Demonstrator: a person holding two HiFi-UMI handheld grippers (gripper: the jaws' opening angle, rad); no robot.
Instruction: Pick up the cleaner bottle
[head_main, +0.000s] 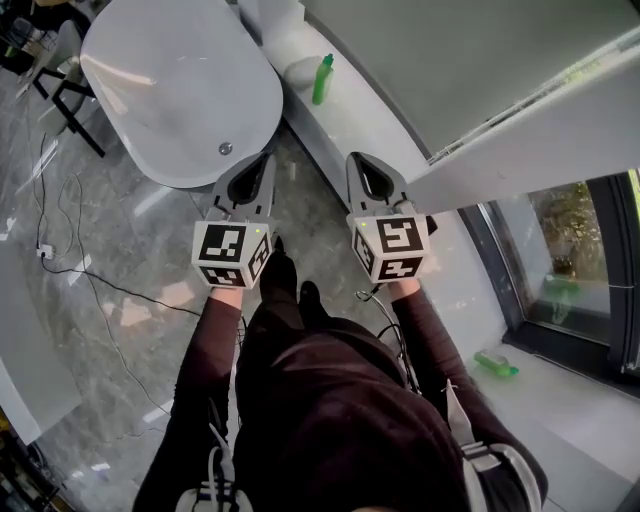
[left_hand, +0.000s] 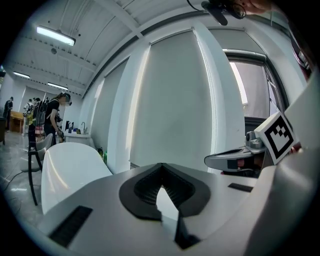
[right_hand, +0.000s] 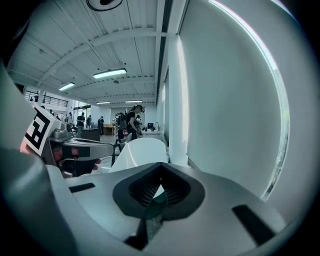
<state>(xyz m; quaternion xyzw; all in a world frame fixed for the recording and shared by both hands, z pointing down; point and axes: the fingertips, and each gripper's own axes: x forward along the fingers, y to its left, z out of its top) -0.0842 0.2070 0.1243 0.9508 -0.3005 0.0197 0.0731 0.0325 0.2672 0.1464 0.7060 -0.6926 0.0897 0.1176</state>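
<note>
Count: two grippers, two green bottles, one bathtub.

Nearest, the second green bottle (head_main: 497, 364) lies on its side on the pale sill (head_main: 560, 420) by the window, at the person's right and behind both grippers.

Left gripper (head_main: 264, 162): held about level in front of the person. Its own view shows the jaws clenched, with the dark pads meeting at the tip (left_hand: 161, 169) and nothing between them.

Right gripper (head_main: 360, 163): beside the left one but not touching it, and aimed a little downward. Its jaws are also clenched (right_hand: 160, 169) and grasp nothing.

Beyond them, the white bathtub (head_main: 180, 90) stands on the marble floor (head_main: 120, 230). The cleaner bottle (head_main: 322, 78) stands on the white ledge (head_main: 350, 115) just past the tub's end, well apart from both grippers.

Hard to make out: in the left gripper view the bottle is only a small green patch (left_hand: 103, 155) next to the tub. The head view cuts off the tub's far end. The people in the background are too small to describe.
</note>
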